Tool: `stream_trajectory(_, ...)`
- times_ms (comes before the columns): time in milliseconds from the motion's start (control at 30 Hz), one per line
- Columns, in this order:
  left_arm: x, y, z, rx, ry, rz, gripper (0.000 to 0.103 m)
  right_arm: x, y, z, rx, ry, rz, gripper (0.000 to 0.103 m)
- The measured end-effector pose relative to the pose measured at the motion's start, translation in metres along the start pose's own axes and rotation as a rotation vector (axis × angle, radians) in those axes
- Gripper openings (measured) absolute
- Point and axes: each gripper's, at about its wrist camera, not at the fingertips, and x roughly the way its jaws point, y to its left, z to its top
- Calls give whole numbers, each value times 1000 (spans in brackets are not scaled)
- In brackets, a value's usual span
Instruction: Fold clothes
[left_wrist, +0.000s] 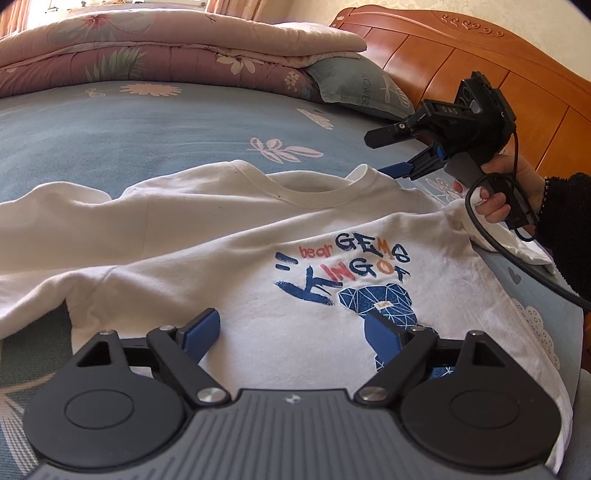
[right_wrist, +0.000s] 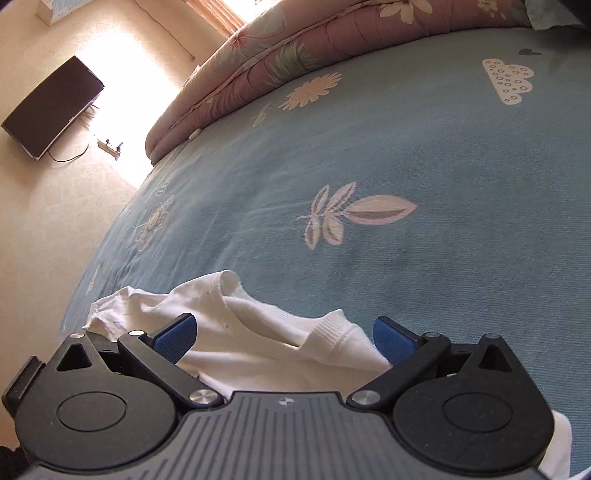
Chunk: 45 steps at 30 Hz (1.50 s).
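Observation:
A white sweatshirt (left_wrist: 236, 236) with a blue bear print (left_wrist: 376, 299) lies face up on the blue bed sheet (left_wrist: 147, 125), its collar (left_wrist: 295, 192) toward the headboard. My left gripper (left_wrist: 295, 332) hovers open over the lower chest, its blue pads wide apart with nothing between them. My right gripper (right_wrist: 284, 332) is open too, at the shoulder beside the collar (right_wrist: 332, 332). In the left wrist view the right gripper (left_wrist: 397, 169) shows at the garment's right shoulder, held by a hand (left_wrist: 495, 199). A sleeve (left_wrist: 55, 210) stretches off to the left.
A folded pink floral quilt (left_wrist: 166, 48) and a grey pillow (left_wrist: 362, 88) lie at the bed's far side. A wooden headboard (left_wrist: 480, 66) stands on the right. A dark screen (right_wrist: 51, 107) hangs on the wall beyond the bed edge.

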Motion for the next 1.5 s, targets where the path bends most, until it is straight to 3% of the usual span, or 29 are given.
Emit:
stream_trajectory(33,0,0,0,3,-1,1,85,3,-2,3,3,-4,-27,102)
stream_trajectory(200,0,-2,-1,16,-2,3,86,19,-9,14,-7,8,-144,77)
stream_trajectory(400,0,-2,-1,20,-2,3,86,33,17,4,-229,107,-298,54)
stream_trajectory(567,0,-1,-1,18,-3,3,86,38,41,-9,-419,170,-430,50)
stream_trajectory(667,0,-1,-1,17,-3,4,86,41,56,-17,-532,203,-512,30)
stream_trajectory(800,0,-2,-1,19,-3,4,86,54,68,-24,-635,212,-623,29)
stream_trajectory(867,0,-1,-1,18,-3,3,86,58,70,-23,-665,220,-649,36)
stream_trajectory(967,-1,-1,-1,18,-4,2,86,57,70,-21,-667,220,-645,36)
stream_trajectory(1033,-1,-1,-1,19,-4,3,86,55,69,-22,-659,222,-614,19)
stream_trajectory(1100,0,-1,-1,20,-4,5,86,56,72,-24,-655,199,-617,9)
stream_trajectory(1500,-1,0,-2,9,-6,0,86,63,55,1,-534,35,-643,8)
